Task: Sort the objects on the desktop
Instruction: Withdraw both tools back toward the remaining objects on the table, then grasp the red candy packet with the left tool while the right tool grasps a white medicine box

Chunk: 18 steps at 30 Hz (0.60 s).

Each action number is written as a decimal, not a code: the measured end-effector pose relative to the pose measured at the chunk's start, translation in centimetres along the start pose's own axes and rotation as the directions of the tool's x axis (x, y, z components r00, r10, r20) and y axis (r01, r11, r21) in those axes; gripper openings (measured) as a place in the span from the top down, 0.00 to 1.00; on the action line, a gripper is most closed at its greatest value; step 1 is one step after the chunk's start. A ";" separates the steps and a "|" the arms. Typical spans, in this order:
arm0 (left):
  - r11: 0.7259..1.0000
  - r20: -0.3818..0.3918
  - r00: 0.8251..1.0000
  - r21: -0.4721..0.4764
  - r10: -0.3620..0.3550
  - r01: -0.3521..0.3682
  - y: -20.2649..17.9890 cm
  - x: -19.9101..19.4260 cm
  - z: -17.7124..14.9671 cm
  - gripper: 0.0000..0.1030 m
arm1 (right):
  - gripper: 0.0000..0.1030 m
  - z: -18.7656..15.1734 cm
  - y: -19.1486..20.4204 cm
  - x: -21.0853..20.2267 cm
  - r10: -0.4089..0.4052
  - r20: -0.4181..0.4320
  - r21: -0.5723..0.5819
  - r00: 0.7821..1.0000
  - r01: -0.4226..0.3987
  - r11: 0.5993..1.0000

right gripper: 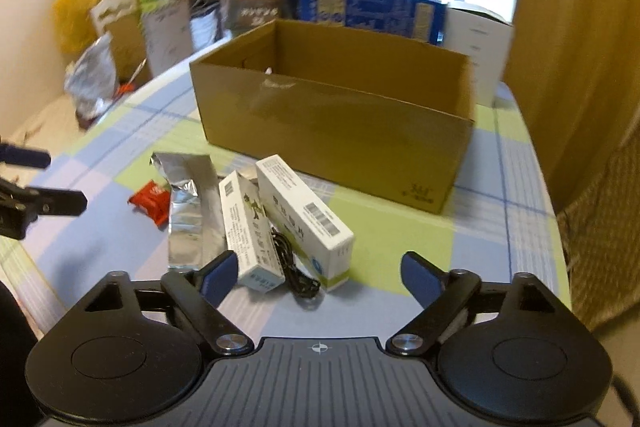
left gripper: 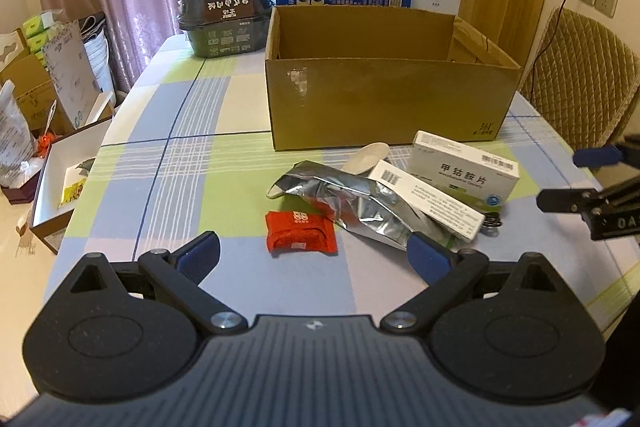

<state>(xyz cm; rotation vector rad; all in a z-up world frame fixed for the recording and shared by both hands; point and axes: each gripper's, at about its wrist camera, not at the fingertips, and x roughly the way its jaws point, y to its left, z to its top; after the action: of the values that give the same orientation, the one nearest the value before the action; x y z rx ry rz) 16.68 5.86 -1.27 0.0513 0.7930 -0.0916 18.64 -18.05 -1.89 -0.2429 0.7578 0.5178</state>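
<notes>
1. Both tools are empty. The left gripper [left gripper: 316,259] has its jaws spread wide above the desk [left gripper: 160,187], just short of the red packet [left gripper: 301,235]. The right gripper [right gripper: 320,277] is likewise released, with the near ends of the two white boxes lying between its blue pads.
2. The things to sort lie in a loose heap in front of the open cardboard box [left gripper: 384,99]: the red packet, a crumpled foil pouch [left gripper: 360,205], a narrow white box [right gripper: 246,231] and a wider white box [right gripper: 304,219]. A black cord [right gripper: 296,267] lies between the two boxes, and a pale spoon-like piece [left gripper: 368,155] sits behind the pouch. The cardboard box looks like the likely destination; its inside is mostly hidden.
3. For the left side, the red packet seems the easiest first pick. It lies apart from the rest, touching only the pouch's edge. Come down squarely over it and close across its short sides so the soft wrapper does not slip out.
4. For the right side, choose one white box. Closing now would likely catch both boxes and the cord, so shift sideways first to straddle a single box across its narrow faces.
5. Lift well clear of the cardboard wall before releasing inside.
</notes>
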 end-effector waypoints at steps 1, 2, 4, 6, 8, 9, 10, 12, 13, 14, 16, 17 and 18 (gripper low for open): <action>1.000 -0.003 1.000 0.007 0.000 0.000 0.1 0.4 0.2 0.05 | 0.26 0.3 -0.1 0.7 0.005 -0.012 -0.019 1.000 -0.006 1.000; 1.000 -0.006 1.000 0.011 0.000 0.000 0.2 0.8 0.3 0.05 | 0.32 0.6 -0.1 1.3 0.010 -0.023 -0.033 1.000 -0.011 0.999; 1.000 -0.014 1.000 0.024 -0.002 0.002 0.3 1.5 0.5 0.05 | 0.35 1.1 -0.4 2.5 0.023 -0.039 -0.047 0.999 -0.025 0.999; 0.999 -0.029 1.000 0.037 -0.005 0.006 0.5 2.5 0.7 0.05 | 0.37 1.7 -0.8 3.6 0.036 -0.049 -0.060 0.998 -0.039 0.997; 0.999 -0.041 0.999 0.047 -0.010 0.011 0.7 3.3 0.8 0.05 | 0.38 2.3 -0.9 4.8 0.043 -0.062 -0.098 0.997 -0.049 0.994; 0.999 -0.049 0.999 0.051 -0.012 0.015 0.8 3.8 0.9 0.05 | 0.39 2.7 -0.9 5.3 0.046 -0.073 -0.123 0.996 -0.055 0.991; 0.998 -0.056 0.998 0.056 -0.016 0.019 0.8 4.2 0.9 0.05 | 0.40 2.9 -0.8 6.0 0.048 -0.086 -0.150 0.995 -0.061 0.987; 0.998 -0.072 0.997 0.065 -0.023 0.028 0.9 5.1 1.0 0.06 | 0.45 3.3 -0.8 7.4 0.056 -0.123 -0.185 0.991 -0.078 0.980; 0.997 -0.081 0.996 0.071 -0.028 0.033 1.0 5.6 1.1 0.07 | 0.51 3.5 -0.8 8.1 0.061 -0.142 -0.189 0.988 -0.088 0.978; 0.996 -0.092 0.995 0.081 -0.030 0.037 1.0 6.1 1.1 0.09 | 0.56 3.7 -0.7 8.7 0.064 -0.160 -0.195 0.985 -0.095 0.976; 0.994 -0.113 0.993 0.100 -0.029 0.041 0.9 7.2 1.1 0.09 | 0.59 3.9 -0.5 9.6 0.061 -0.177 -0.217 0.982 -0.100 0.971; 0.993 -0.121 0.992 0.111 -0.030 0.044 0.9 7.7 1.1 0.10 | 0.62 4.0 -0.3 10.1 0.058 -0.184 -0.234 0.981 -0.101 0.967; 0.992 -0.127 0.991 0.120 -0.030 0.045 0.8 8.2 1.0 0.12 | 0.63 4.1 -0.2 10.4 0.055 -0.189 -0.244 0.981 -0.101 0.965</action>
<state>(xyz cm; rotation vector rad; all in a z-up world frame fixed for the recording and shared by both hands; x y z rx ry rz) 23.24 6.06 -6.39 0.1597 0.9136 -0.1741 27.49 -12.89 -6.32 -0.5038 0.8803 0.6752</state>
